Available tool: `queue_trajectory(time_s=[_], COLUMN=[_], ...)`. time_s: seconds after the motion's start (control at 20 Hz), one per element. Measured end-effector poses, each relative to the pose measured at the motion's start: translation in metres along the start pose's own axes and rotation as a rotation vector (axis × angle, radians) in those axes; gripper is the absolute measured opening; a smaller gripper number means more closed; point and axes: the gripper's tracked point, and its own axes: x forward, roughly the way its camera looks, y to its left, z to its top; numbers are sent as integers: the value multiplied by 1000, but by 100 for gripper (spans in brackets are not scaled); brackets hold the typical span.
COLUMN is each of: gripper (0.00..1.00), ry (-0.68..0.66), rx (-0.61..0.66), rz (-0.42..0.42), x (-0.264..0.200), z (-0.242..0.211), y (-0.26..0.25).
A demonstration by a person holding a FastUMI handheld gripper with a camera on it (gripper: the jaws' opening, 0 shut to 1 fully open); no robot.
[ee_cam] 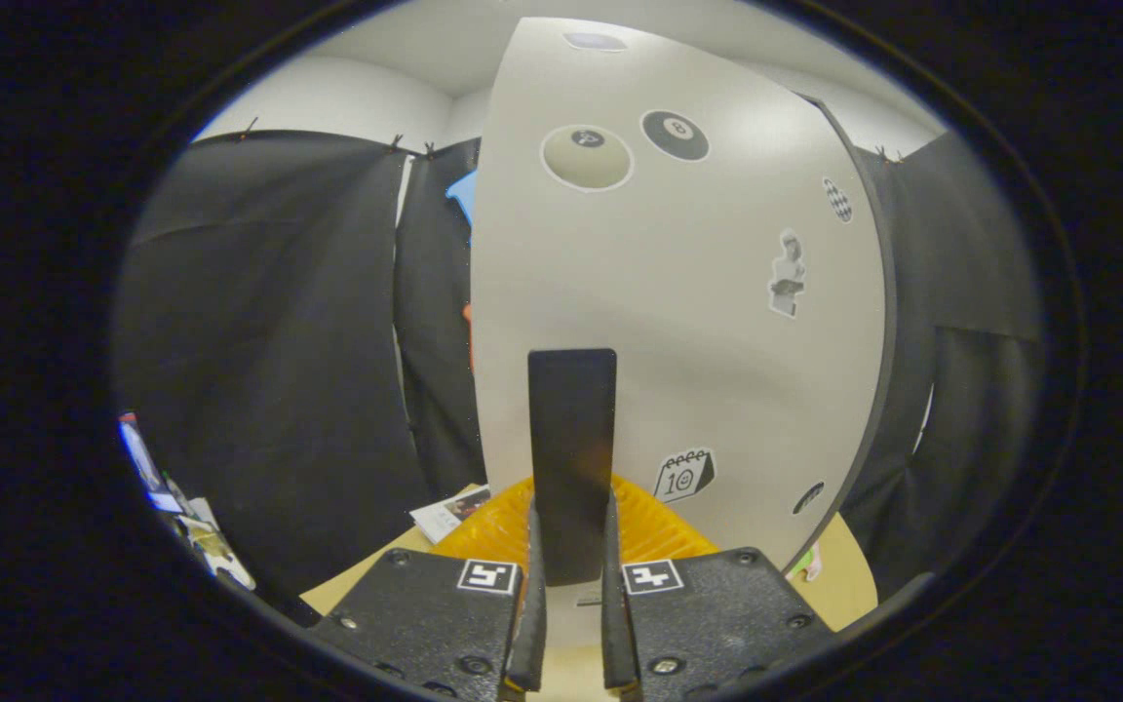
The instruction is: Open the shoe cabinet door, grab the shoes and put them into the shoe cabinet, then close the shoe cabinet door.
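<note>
With gripper (571,546) clamped on door handle (571,439), pull steadily along hinge arc of cabinet door (698,341), avoiding twist.

Yellow ribbed item (664,531) lies just ahead of the jaws, resting on a pale wooden tabletop (849,575). Printed leaflet (449,512) sits on the same surface, ahead and left of the jaws. Far left, low down, a cluster of small printed items (181,507), possibly cards; too blurred to identify.
</note>
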Motion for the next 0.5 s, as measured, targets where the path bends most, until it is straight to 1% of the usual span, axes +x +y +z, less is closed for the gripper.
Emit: queue_trajectory(time_s=[0.1,0.2,0.35,0.5], gripper=[26,26,26,26], ry=[-4,-7,-15,-20], rx=[11,10,-1,-7], rz=[37,52,51,33], x=[-24,-21,-29,-40], z=[-3,-4,-4,-5], y=[-10,-12,-20,-29])
